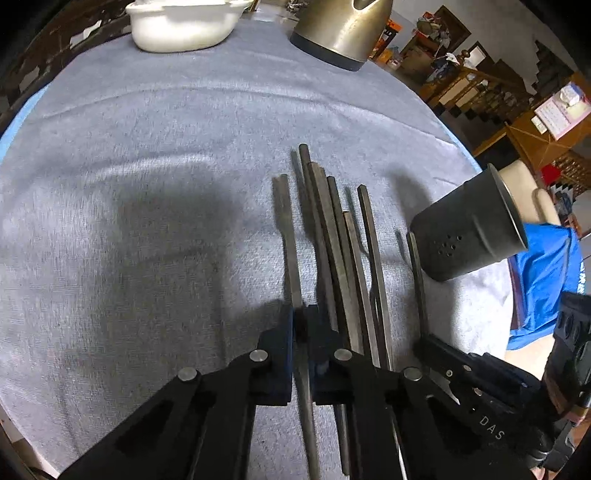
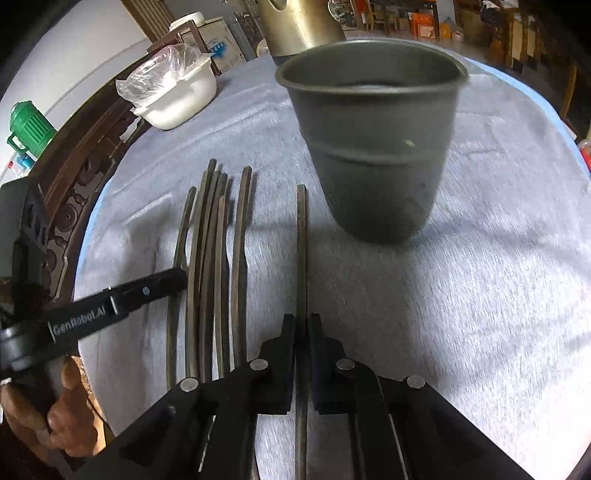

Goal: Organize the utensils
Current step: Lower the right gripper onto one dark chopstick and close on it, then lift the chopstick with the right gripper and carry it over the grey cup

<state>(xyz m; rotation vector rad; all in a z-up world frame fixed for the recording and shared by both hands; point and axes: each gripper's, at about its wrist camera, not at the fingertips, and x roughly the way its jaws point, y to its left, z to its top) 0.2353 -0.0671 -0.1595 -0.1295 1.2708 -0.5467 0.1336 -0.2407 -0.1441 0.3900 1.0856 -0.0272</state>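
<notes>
Several dark chopsticks (image 1: pixel 332 236) lie side by side on the grey cloth; they also show in the right wrist view (image 2: pixel 210 258). My left gripper (image 1: pixel 302 321) is shut on the leftmost chopstick (image 1: pixel 288 236). My right gripper (image 2: pixel 302 325) is shut on the rightmost single chopstick (image 2: pixel 301 240), apart from the bunch. A dark metal utensil cup (image 2: pixel 373 147) stands upright just beyond and right of it; in the left wrist view the cup (image 1: pixel 469 229) is at the right. The left gripper body (image 2: pixel 110 302) shows at the left of the right wrist view.
A white dish (image 1: pixel 184 26) and a metal kettle (image 1: pixel 340 33) stand at the table's far side. The grey cloth (image 1: pixel 147 184) covers the round table. A blue cloth (image 1: pixel 543 280) hangs past the right edge. A carved wooden chair (image 2: pixel 81 177) stands left.
</notes>
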